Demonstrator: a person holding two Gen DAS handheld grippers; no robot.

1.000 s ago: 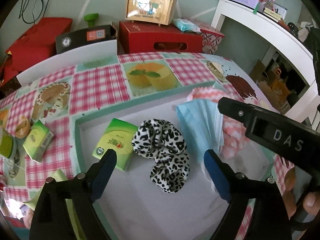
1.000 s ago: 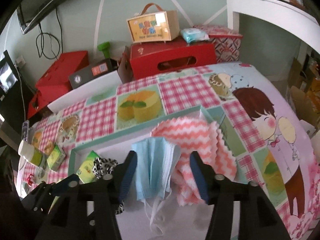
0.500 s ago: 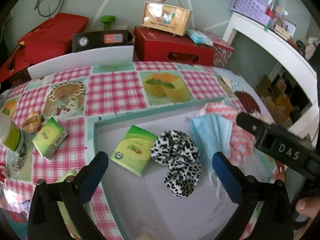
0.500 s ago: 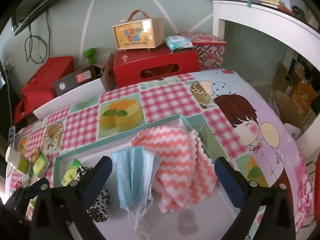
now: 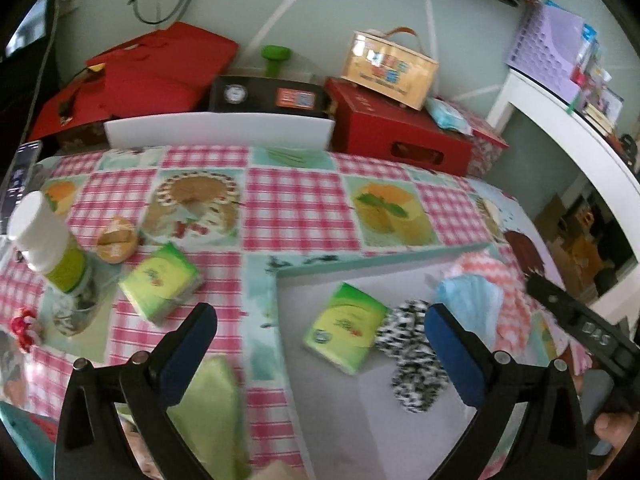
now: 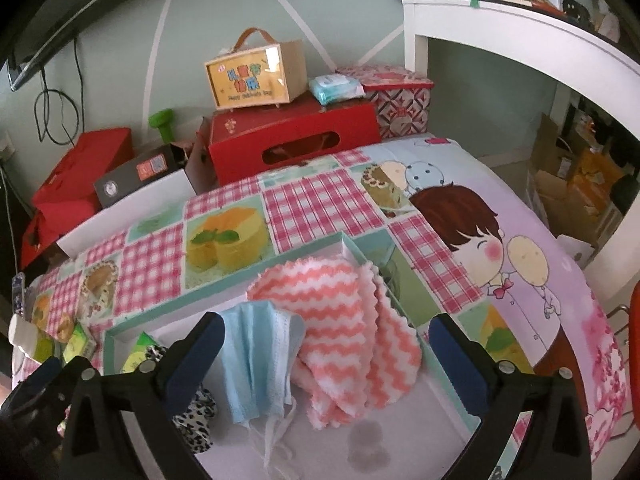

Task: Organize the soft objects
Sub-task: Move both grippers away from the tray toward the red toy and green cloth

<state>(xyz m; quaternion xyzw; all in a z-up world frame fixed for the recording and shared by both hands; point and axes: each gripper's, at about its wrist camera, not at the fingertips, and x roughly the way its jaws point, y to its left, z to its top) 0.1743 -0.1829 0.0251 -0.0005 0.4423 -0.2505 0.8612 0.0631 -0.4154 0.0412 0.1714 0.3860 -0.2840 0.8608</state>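
A shallow white tray with a teal rim (image 5: 360, 262) (image 6: 280, 292) lies on the tablecloth. In it are a green tissue pack (image 5: 346, 332), a leopard-print scrunchie (image 5: 412, 360), a blue face mask (image 6: 260, 360) and a pink-and-white zigzag cloth (image 6: 340, 320). My left gripper (image 5: 320, 344) is open above the tray's left edge, with nothing held. My right gripper (image 6: 328, 352) is open above the mask and cloth, touching neither. A second green tissue pack (image 5: 160, 284) lies on the cloth left of the tray. A green soft thing (image 5: 212, 408) sits blurred under the left finger.
A white-capped bottle (image 5: 44, 240), a round bun-like item (image 5: 116, 238) and a small red flower (image 5: 24, 326) stand at the left. Red boxes (image 6: 292, 140), a black box (image 5: 268, 94) and a handled wooden box (image 6: 256, 76) line the back. A white shelf (image 6: 520, 40) rises at the right.
Both grippers' jaws widened from partly shut to fully open. The left gripper swung left, bringing the bottle and second tissue pack into view. The right gripper pulled back slightly from the mask.
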